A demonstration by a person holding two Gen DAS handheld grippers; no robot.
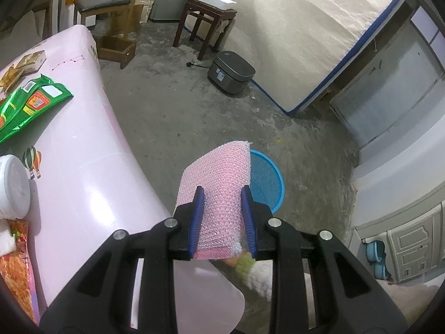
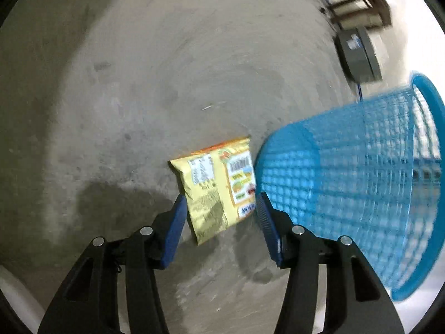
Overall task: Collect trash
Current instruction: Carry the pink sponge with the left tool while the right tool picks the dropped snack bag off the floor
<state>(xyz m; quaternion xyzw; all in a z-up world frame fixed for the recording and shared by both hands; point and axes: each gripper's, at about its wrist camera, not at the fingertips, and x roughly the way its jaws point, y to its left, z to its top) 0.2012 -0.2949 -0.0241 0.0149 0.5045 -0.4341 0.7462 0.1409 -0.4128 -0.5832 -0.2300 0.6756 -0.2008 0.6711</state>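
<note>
My left gripper [image 1: 222,192] is shut on a pink bubble-wrap pouch [image 1: 217,183] and holds it in the air over the floor, just left of and above the blue mesh trash basket [image 1: 267,178]. In the right wrist view my right gripper [image 2: 219,200] is open, its fingers on either side of a yellow snack packet [image 2: 214,183] that lies on the concrete floor. The blue basket [image 2: 361,178] stands right beside the packet, close to the right finger. The view is blurred by motion.
A pink table [image 1: 83,167] at the left carries a green snack bag [image 1: 30,103], small boxes [image 1: 27,61], a white round container [image 1: 11,186] and an orange wrapper [image 1: 16,270]. A grey appliance [image 1: 230,71], a wooden stool [image 1: 205,16], a chair and a leaning mattress [image 1: 306,36] stand beyond.
</note>
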